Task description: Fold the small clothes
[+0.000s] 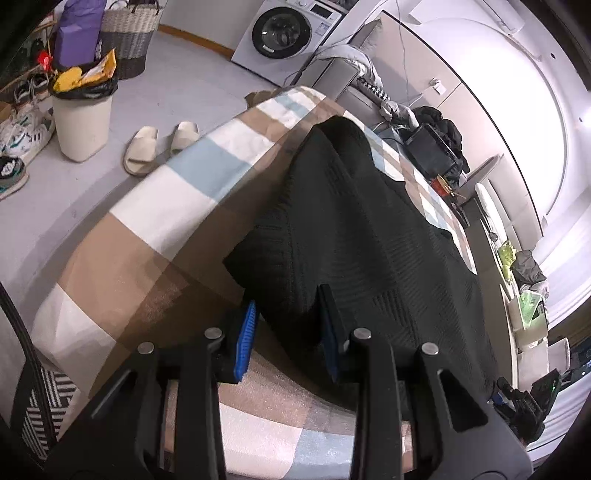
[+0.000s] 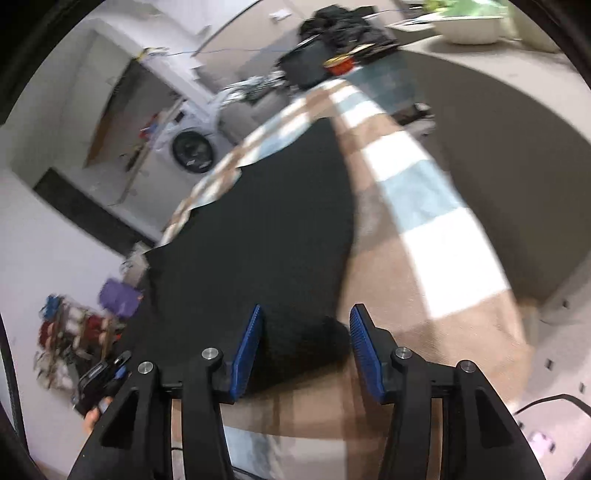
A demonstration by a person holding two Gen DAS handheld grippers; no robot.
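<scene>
A black knitted garment (image 1: pixel 351 221) lies spread along the checked tablecloth (image 1: pixel 147 240). Its near edge is bunched between the blue pads of my left gripper (image 1: pixel 288 328), whose jaws stand a little apart and do not clamp it. In the right wrist view the same garment (image 2: pixel 266 221) runs away from me, blurred. One near corner of it rests flat on the cloth (image 2: pixel 424 240) between the jaws of my right gripper (image 2: pixel 306 347). Those jaws are wide apart and clear of the fabric.
The table's left edge drops to a floor with a white bin (image 1: pixel 83 118), slippers (image 1: pixel 142 149), shoes (image 1: pixel 18 136), a woven basket (image 1: pixel 127 37) and a washing machine (image 1: pixel 284 33). Dark clutter (image 1: pixel 432 147) sits at the table's far end.
</scene>
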